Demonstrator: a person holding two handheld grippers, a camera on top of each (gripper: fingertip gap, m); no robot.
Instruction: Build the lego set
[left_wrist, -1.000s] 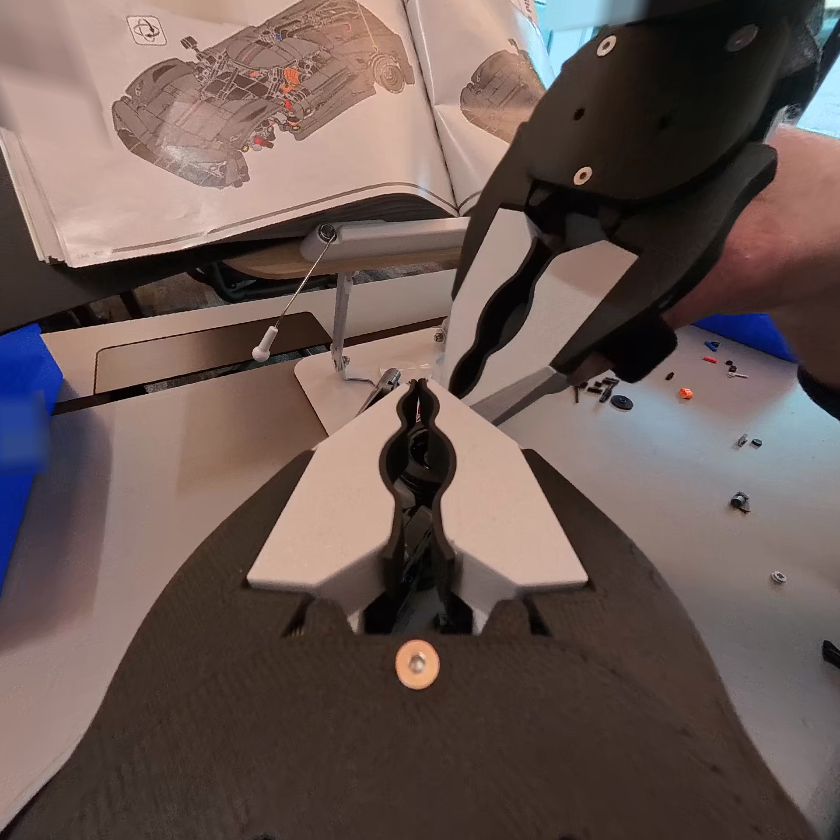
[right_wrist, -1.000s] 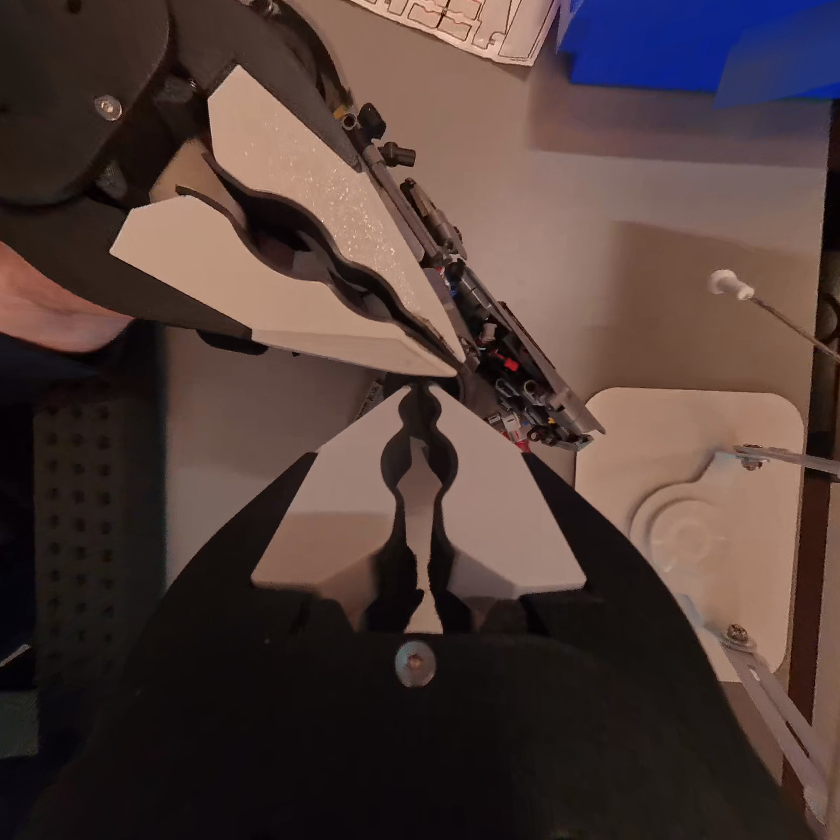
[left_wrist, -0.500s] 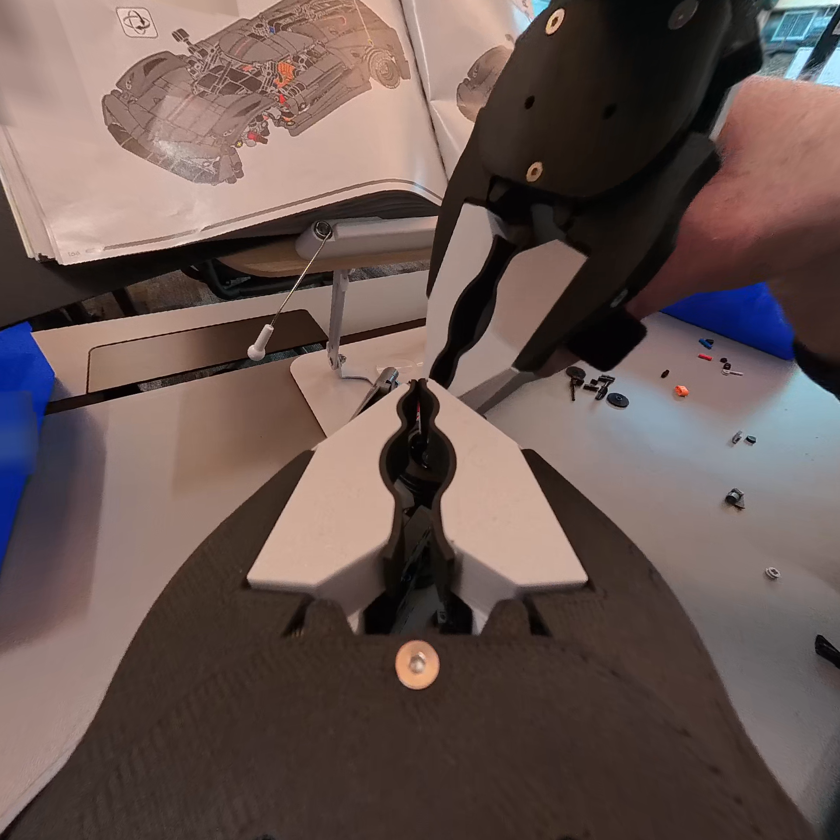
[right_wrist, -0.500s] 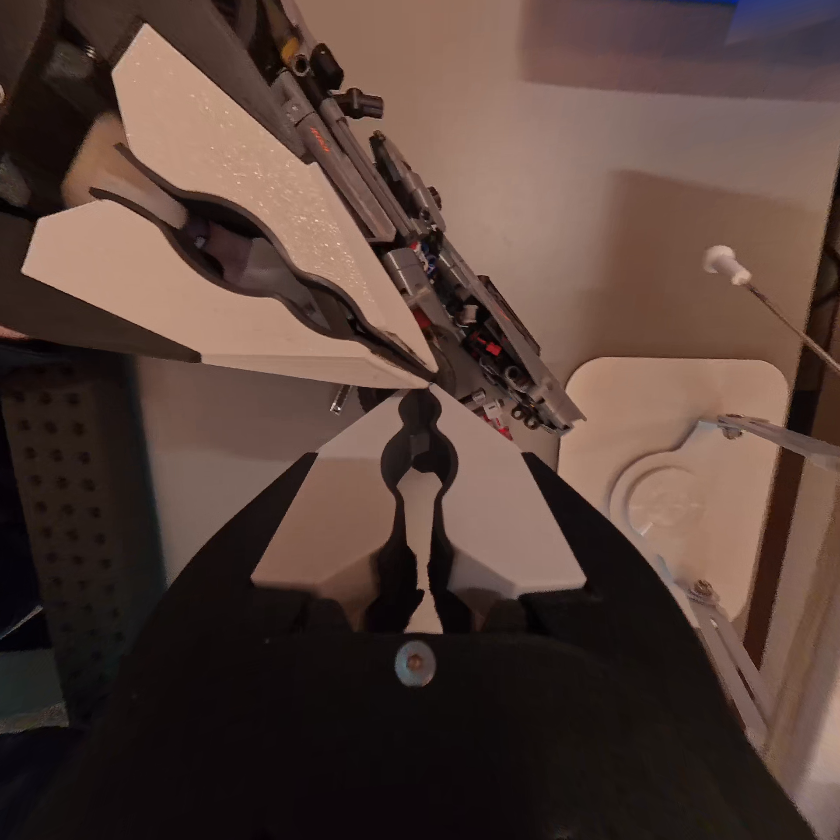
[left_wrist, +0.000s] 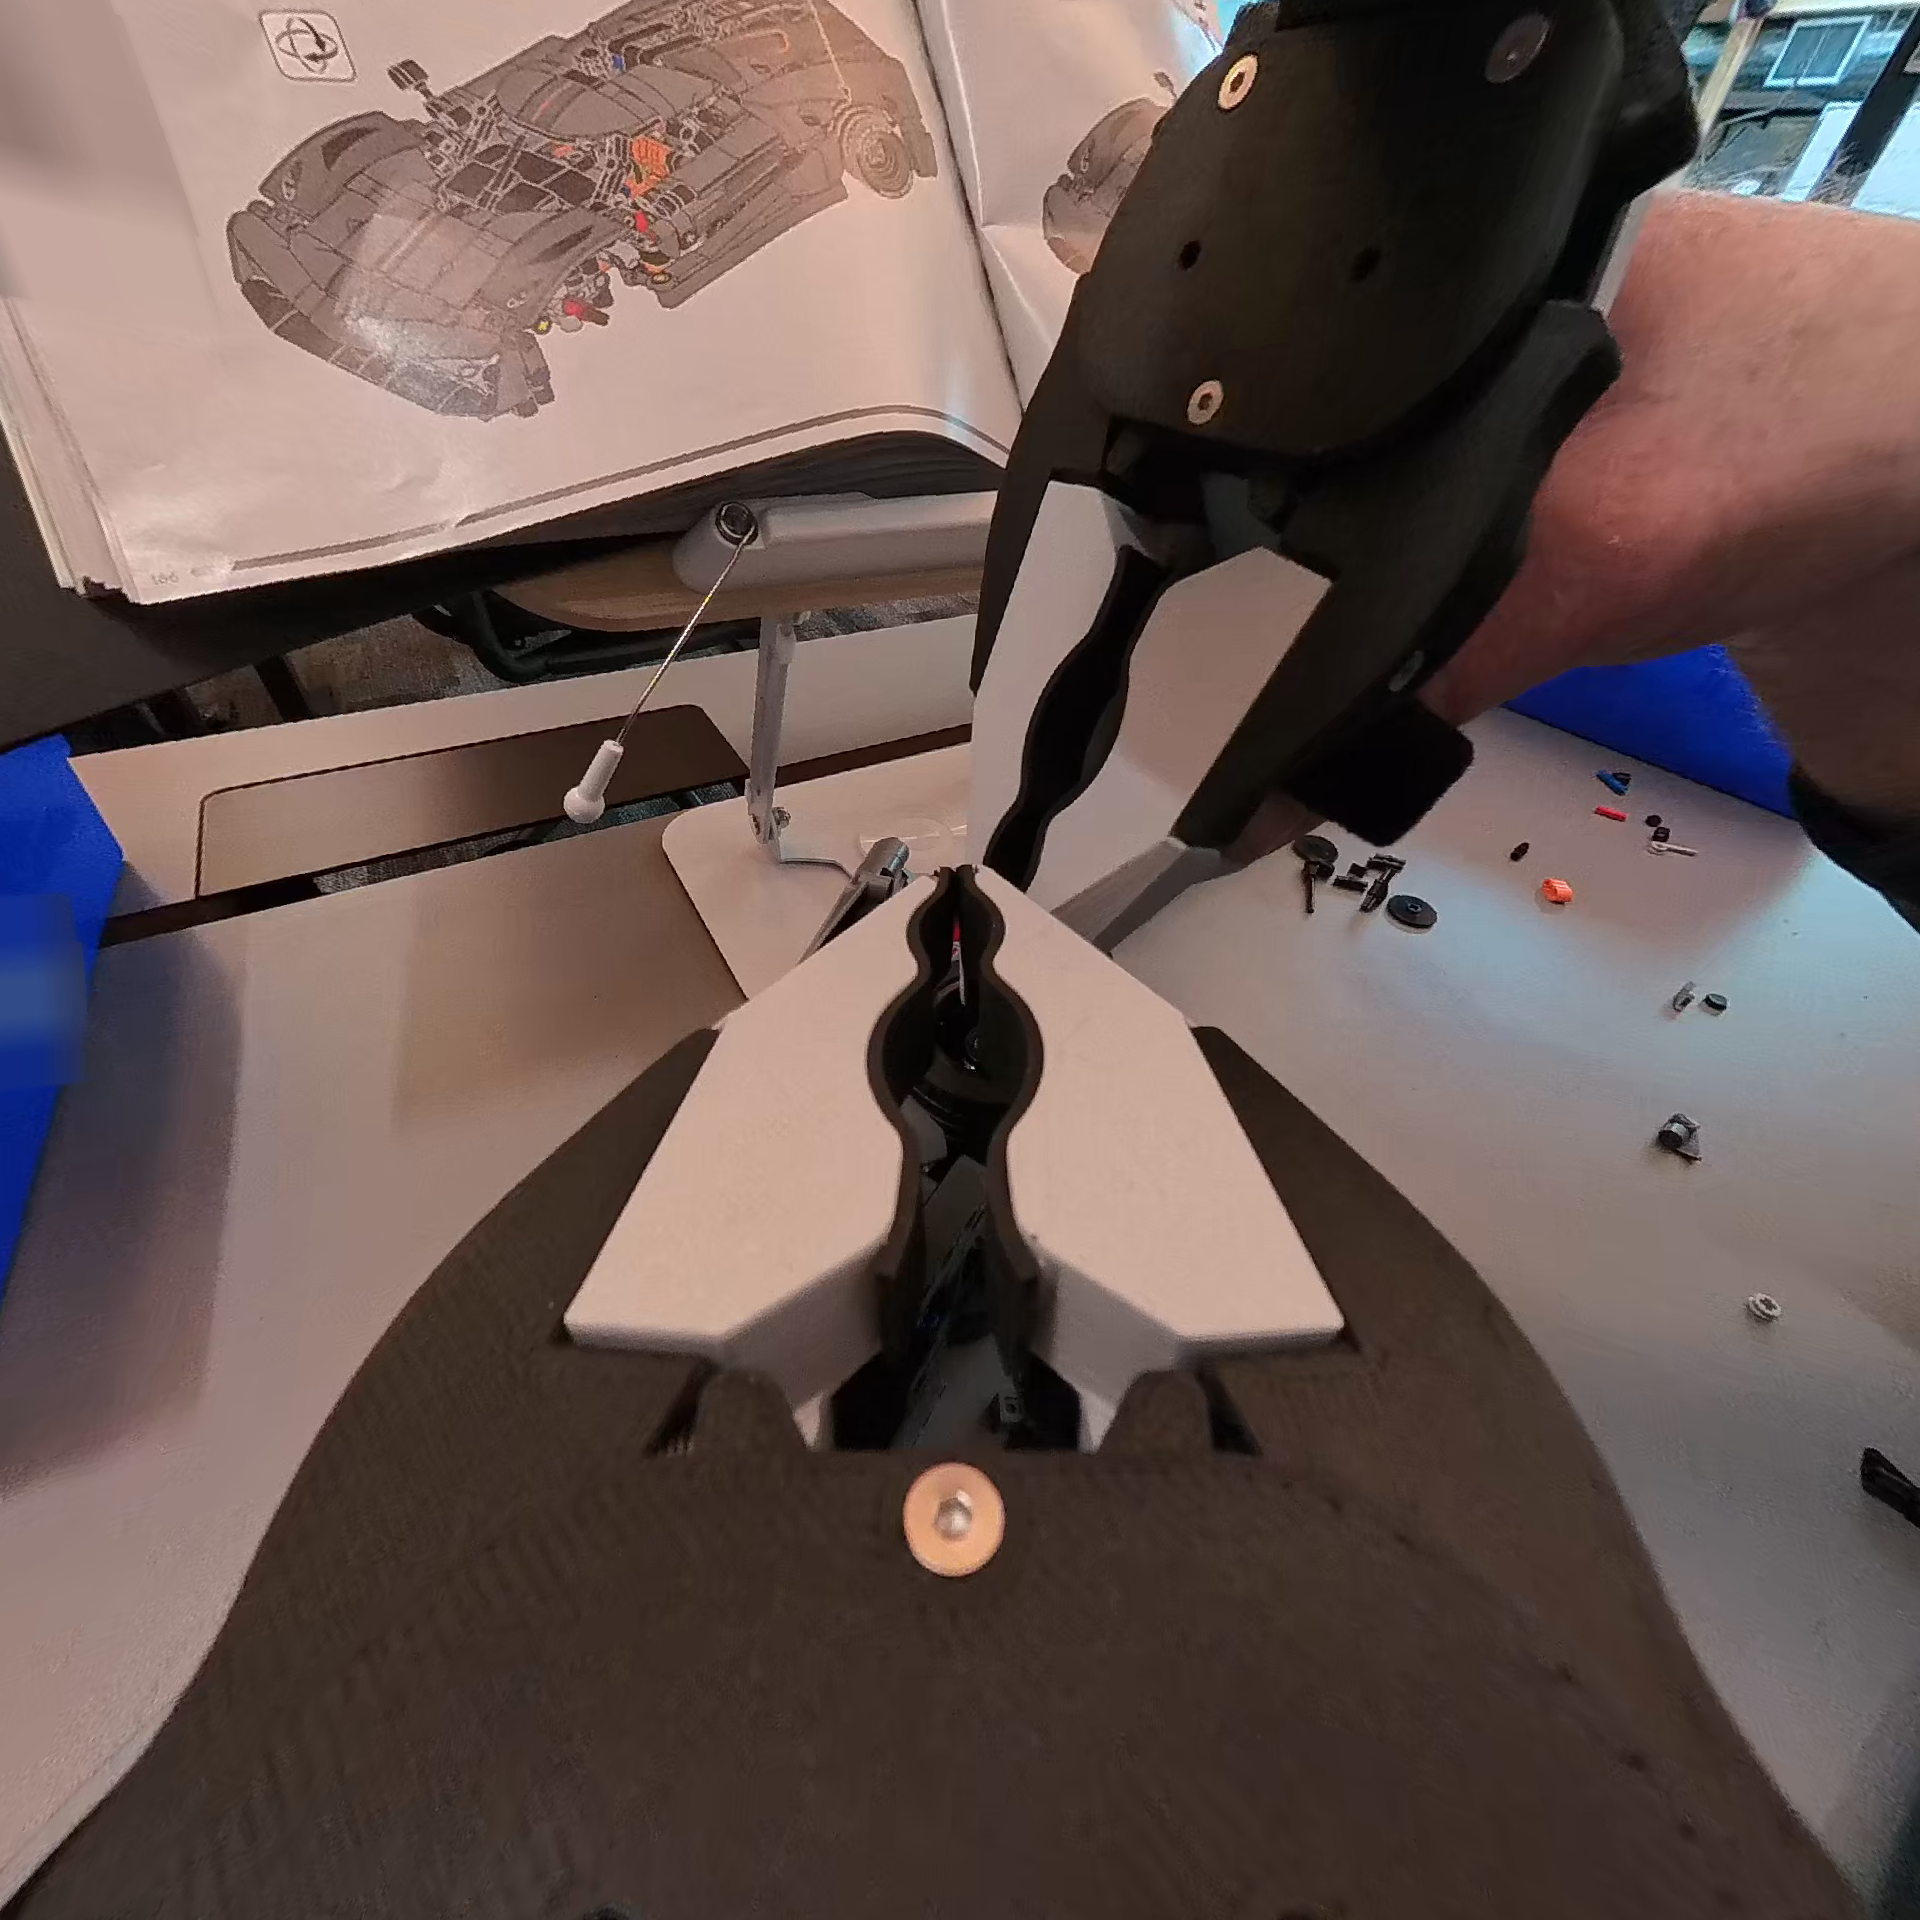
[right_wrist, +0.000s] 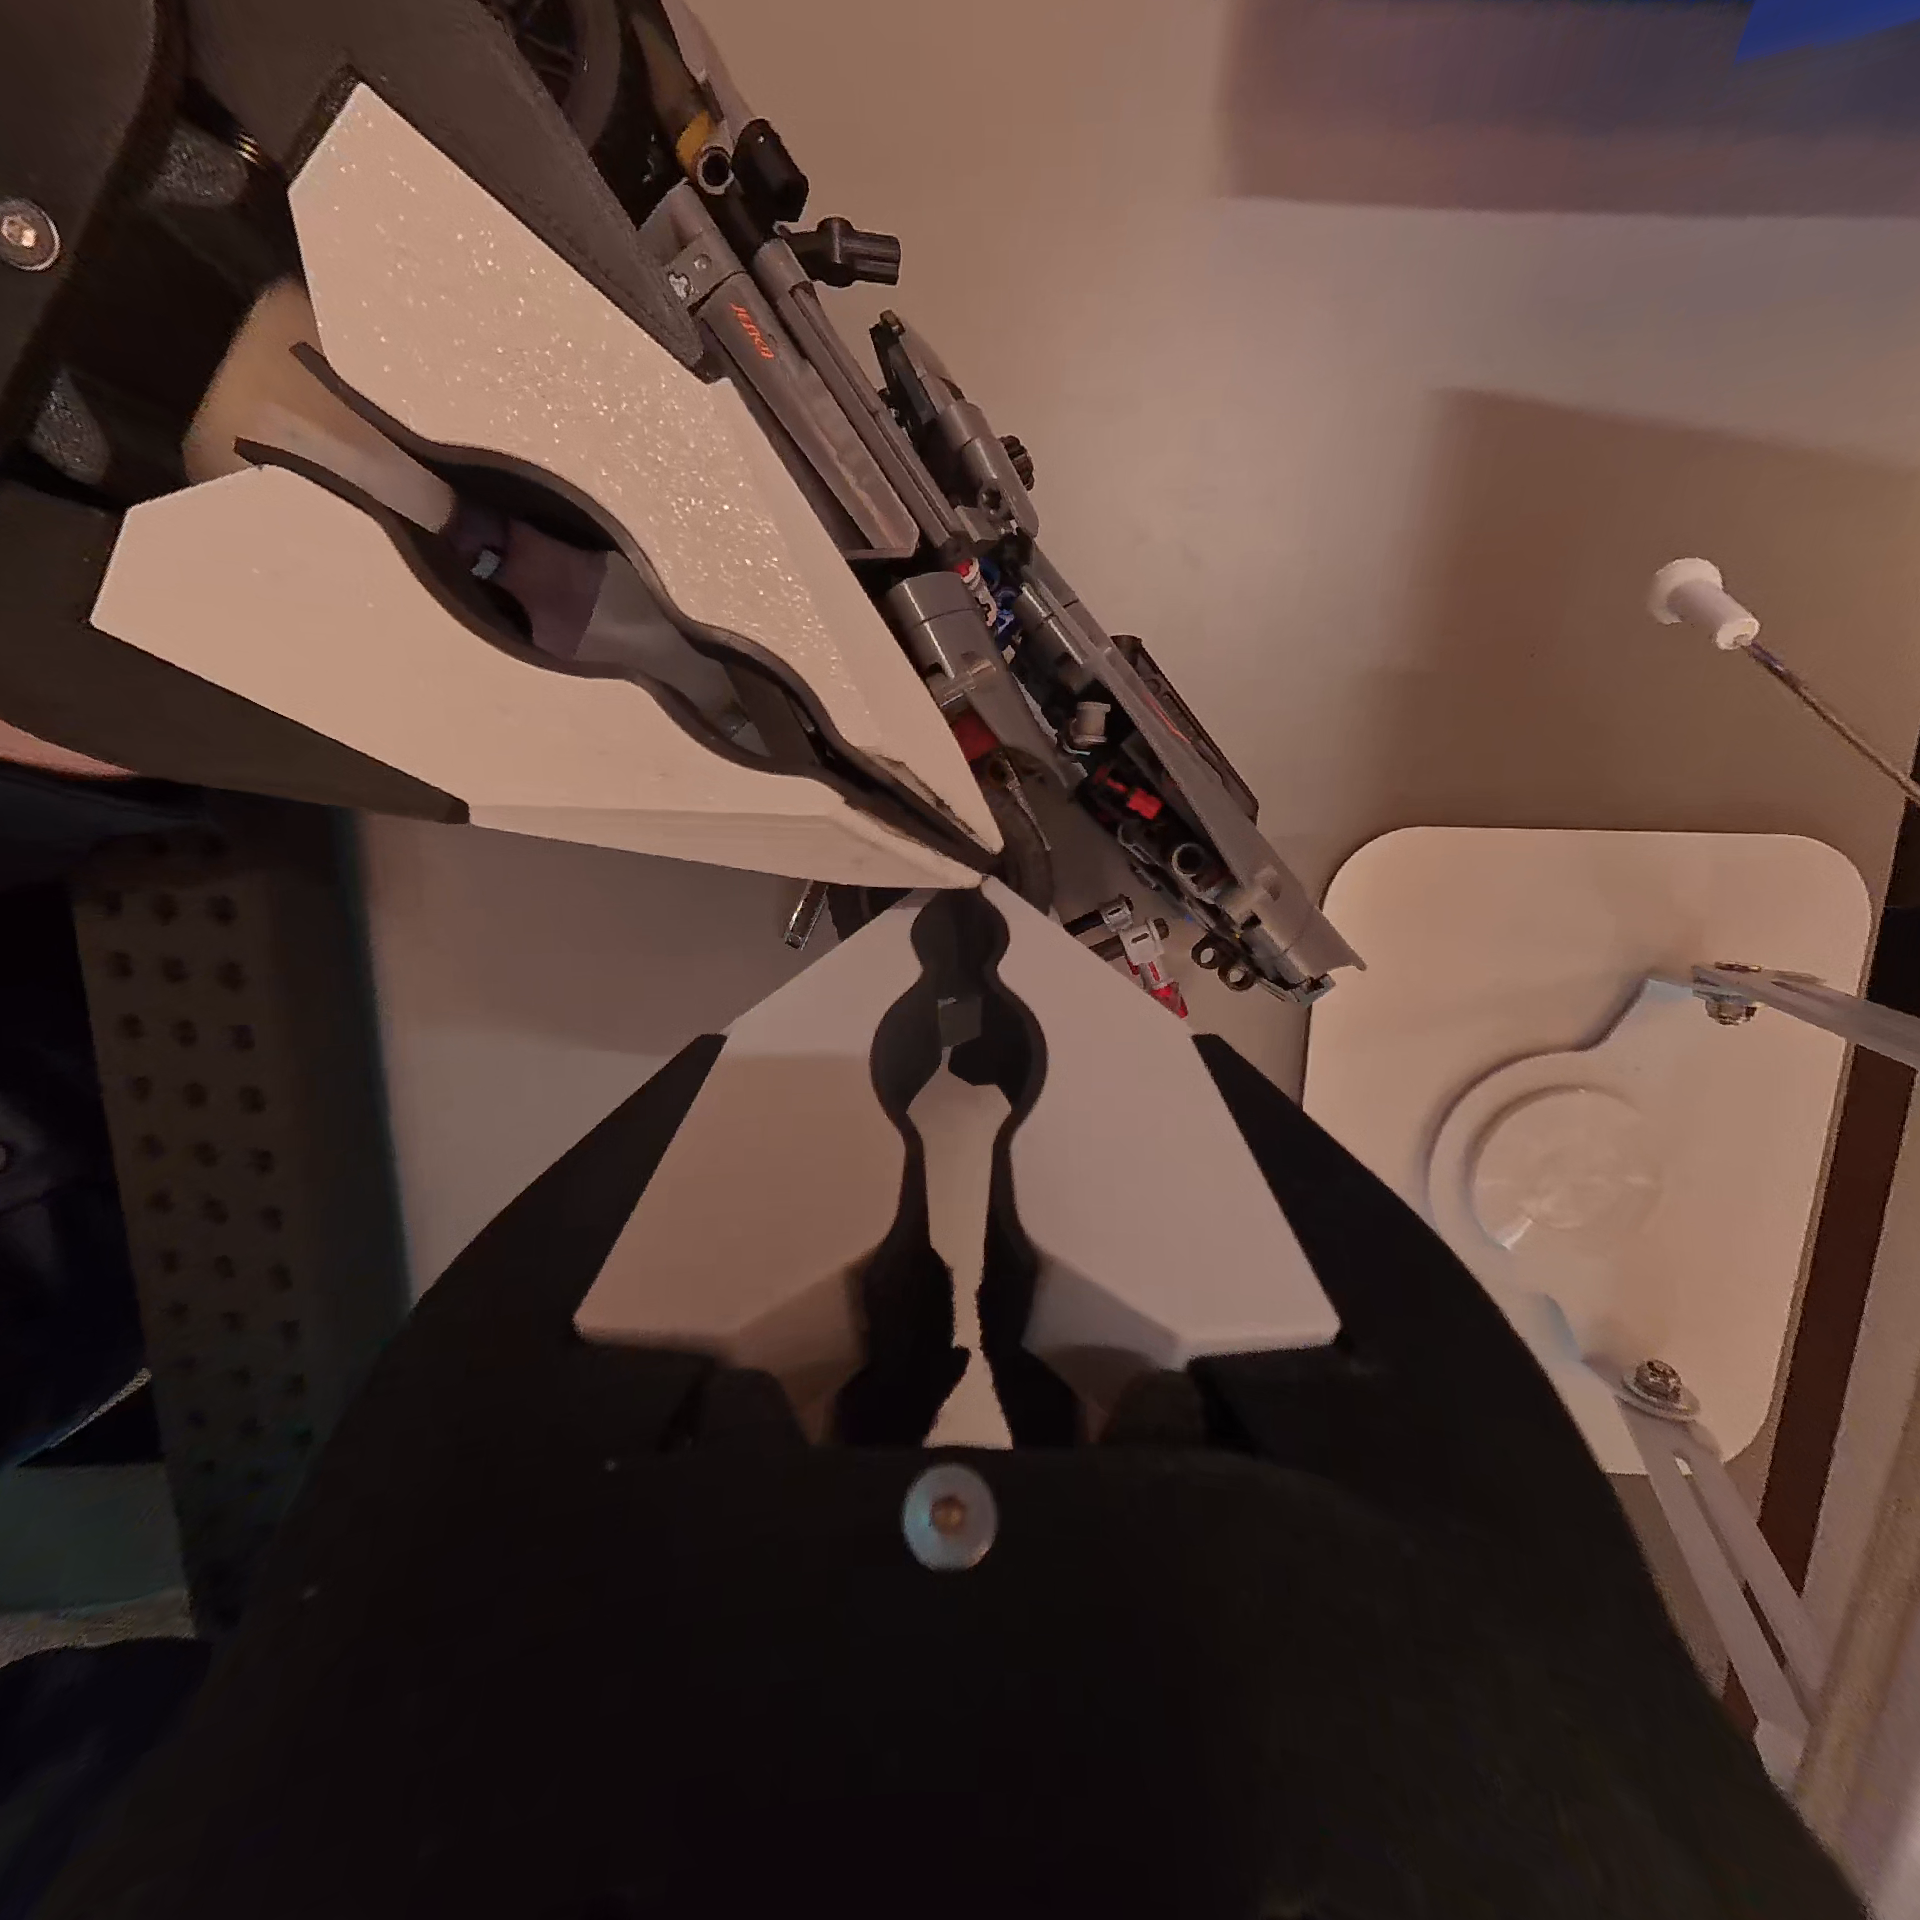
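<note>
A: Lego assembly (right_wrist: 1049, 665), where's it?
B: Off the worktop (left_wrist: 1455, 1091), clamped in my left tool (left_wrist: 957, 881), edge-on so its side faces the right one.
A: And the right tool (right_wrist: 961, 909)?
B: Closed on a small grey piece (right_wrist: 958, 1018), tip nearly touching the assembly, prob. to push it in.

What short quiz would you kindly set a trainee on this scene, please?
1. True or false: the left tool is open and empty.
2. Where is the instruction booklet? A, flat on the table; B, propped up beyond the tools; C, in a blue bin.
3. Fill in: in the left wrist view, the loose small parts lie to the ___ of the left tool.
Key: 1 false, it is shut on the lego assembly; 2 B; 3 right.
</note>
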